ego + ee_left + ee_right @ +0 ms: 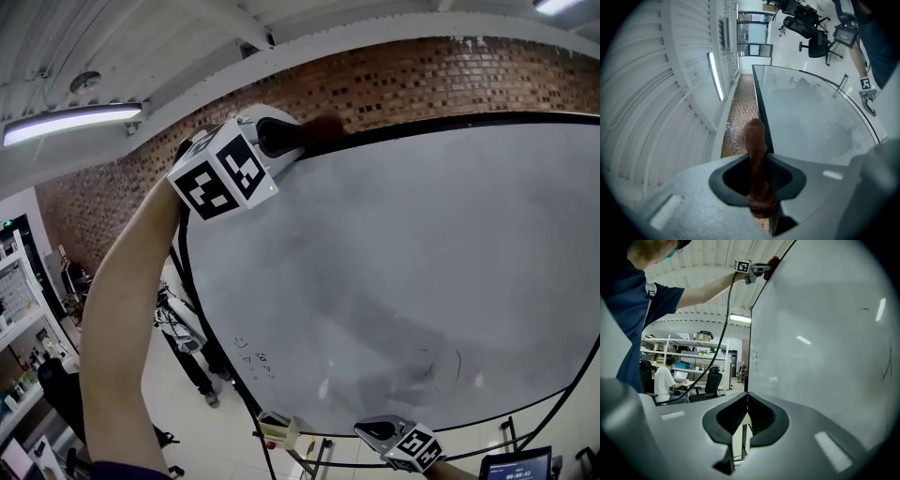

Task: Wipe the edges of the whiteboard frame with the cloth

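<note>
Up close, left gripper (298, 138) is clamped on the brown cloth (325, 130), jaws about half closed around it. It presses the cloth onto the whiteboard frame (469, 120) at the top edge, near the upper left corner. Right gripper (373, 430) hangs low by the bottom edge, jaws together, nothing in them. I judge we're early or midway: the top rail stretches off right, and I can't tell which sides are already wiped.

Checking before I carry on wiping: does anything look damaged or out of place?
Nothing damaged or askew. The left gripper clamps the cloth against the frame's top edge; only faint marker scribbles show low on the whiteboard.
</note>
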`<state>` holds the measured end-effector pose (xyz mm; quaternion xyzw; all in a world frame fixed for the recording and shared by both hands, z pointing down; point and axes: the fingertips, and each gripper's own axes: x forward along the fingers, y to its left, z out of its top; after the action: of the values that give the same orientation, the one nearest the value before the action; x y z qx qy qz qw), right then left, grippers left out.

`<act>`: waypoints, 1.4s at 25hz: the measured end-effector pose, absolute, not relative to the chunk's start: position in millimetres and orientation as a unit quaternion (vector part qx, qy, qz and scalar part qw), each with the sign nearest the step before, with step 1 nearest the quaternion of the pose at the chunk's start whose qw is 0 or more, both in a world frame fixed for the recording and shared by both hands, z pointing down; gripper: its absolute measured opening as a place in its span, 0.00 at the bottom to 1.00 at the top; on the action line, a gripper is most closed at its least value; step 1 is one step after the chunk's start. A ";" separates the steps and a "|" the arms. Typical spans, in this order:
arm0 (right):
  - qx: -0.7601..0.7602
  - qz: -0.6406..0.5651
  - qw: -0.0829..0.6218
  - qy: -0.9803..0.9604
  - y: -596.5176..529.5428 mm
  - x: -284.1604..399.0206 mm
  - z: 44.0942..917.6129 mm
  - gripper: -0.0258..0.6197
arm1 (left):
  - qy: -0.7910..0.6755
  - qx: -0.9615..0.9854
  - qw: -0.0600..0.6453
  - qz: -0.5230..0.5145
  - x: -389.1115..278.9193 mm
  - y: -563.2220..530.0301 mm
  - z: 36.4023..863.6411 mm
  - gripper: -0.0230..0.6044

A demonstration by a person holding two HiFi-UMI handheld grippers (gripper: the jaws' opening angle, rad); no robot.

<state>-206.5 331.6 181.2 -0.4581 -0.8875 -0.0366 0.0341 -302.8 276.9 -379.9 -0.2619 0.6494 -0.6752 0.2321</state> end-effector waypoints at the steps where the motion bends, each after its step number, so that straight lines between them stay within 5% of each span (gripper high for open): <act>1: -0.453 -0.036 0.034 -0.890 325.7 -206.0 181.7 0.05 | 0.646 -0.267 0.237 -0.674 -300.1 267.8 -379.0 0.17; 7: -0.426 -0.029 0.039 -0.904 302.0 -199.5 185.9 0.05 | 0.631 -0.321 0.274 -0.651 -268.6 220.4 -371.7 0.17; 14: -0.372 -0.006 0.052 -0.927 259.2 -195.5 199.6 0.05 | 0.594 -0.522 0.318 -0.523 -159.0 178.9 -294.0 0.17; 20: -0.329 0.020 0.081 -0.941 217.1 -182.4 216.3 0.05 | 0.594 -0.652 0.217 -0.418 -107.6 188.9 -124.4 0.17; 29: -0.208 0.045 0.078 -0.974 160.9 -168.3 194.6 0.05 | 0.769 -0.620 -0.029 -0.154 -152.5 241.8 128.0 0.17; 35: -0.158 0.057 0.072 -0.983 160.3 -124.3 182.4 0.06 | 0.837 -0.533 -0.087 -0.085 -126.5 296.5 215.2 0.17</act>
<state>-124.3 160.3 182.4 -0.1582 -0.9831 0.0574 0.0718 -126.5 296.5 215.2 -0.5329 0.8375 -0.0849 -0.0865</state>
